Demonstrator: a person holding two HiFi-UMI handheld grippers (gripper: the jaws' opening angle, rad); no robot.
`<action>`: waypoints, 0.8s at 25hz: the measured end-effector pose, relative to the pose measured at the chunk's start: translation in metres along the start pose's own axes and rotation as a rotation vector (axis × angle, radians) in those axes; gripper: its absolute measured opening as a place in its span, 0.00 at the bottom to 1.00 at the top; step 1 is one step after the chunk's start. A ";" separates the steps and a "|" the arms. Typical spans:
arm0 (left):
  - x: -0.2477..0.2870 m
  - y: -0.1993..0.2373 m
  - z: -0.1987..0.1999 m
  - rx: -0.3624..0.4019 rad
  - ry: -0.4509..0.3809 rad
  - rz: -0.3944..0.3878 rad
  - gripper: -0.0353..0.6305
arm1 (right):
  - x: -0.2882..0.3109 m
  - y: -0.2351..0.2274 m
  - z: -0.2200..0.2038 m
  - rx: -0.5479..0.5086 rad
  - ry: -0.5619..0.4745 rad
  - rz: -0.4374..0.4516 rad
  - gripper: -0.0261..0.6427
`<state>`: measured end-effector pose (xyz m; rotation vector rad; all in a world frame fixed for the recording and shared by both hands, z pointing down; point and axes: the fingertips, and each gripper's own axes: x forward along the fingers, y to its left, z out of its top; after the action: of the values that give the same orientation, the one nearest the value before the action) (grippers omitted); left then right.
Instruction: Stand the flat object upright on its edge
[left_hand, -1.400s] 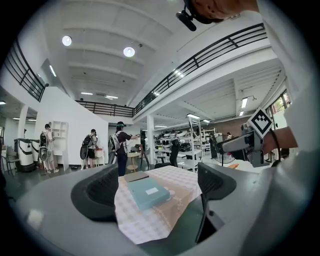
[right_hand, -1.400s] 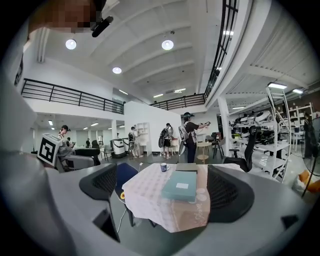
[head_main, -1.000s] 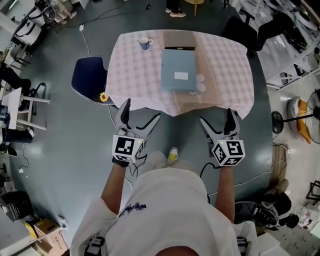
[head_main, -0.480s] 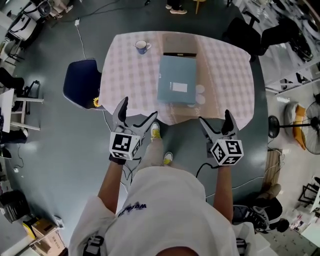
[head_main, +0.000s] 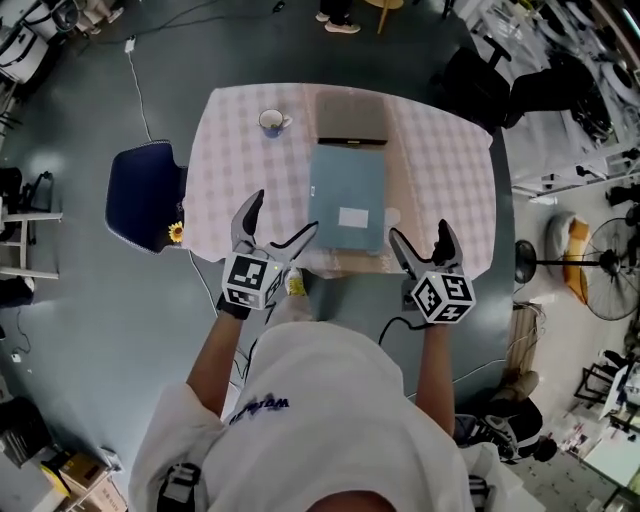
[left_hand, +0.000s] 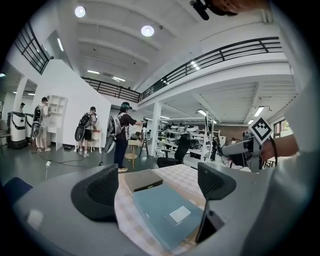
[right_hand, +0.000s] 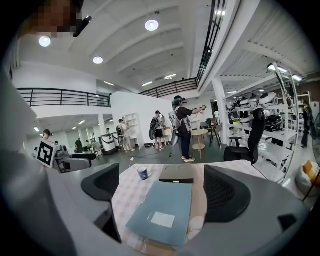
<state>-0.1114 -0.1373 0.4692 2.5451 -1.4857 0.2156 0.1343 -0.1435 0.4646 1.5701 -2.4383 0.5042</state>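
A flat pale-blue book (head_main: 347, 198) with a white label lies face up on the checked tablecloth, near the table's front edge; it also shows as the blue book (left_hand: 165, 212) and the blue book (right_hand: 162, 210). My left gripper (head_main: 277, 228) hangs open just before the table's front left edge, nothing between its jaws. My right gripper (head_main: 420, 245) is open too, at the front right edge, beside the book's near corner. Neither touches the book.
A grey flat box (head_main: 351, 118) lies behind the book, a blue-and-white mug (head_main: 270, 122) at the table's back left. A dark blue chair (head_main: 145, 195) stands left of the table (head_main: 440, 160). Several people stand in the hall beyond.
I have stepped closer to the table; both grippers have moved forward and now reach its front edge. Both stay open.
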 end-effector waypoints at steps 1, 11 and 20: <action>0.009 0.006 -0.003 -0.014 0.008 -0.015 0.79 | 0.010 -0.002 0.001 -0.001 0.004 -0.008 0.83; 0.102 0.042 -0.057 -0.169 0.178 -0.089 0.79 | 0.088 -0.053 -0.032 0.059 0.117 -0.057 0.81; 0.162 0.053 -0.119 -0.228 0.290 -0.084 0.79 | 0.162 -0.093 -0.069 0.063 0.214 -0.002 0.79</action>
<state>-0.0820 -0.2722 0.6246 2.2764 -1.2177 0.3633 0.1498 -0.2877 0.6003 1.4586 -2.2804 0.7161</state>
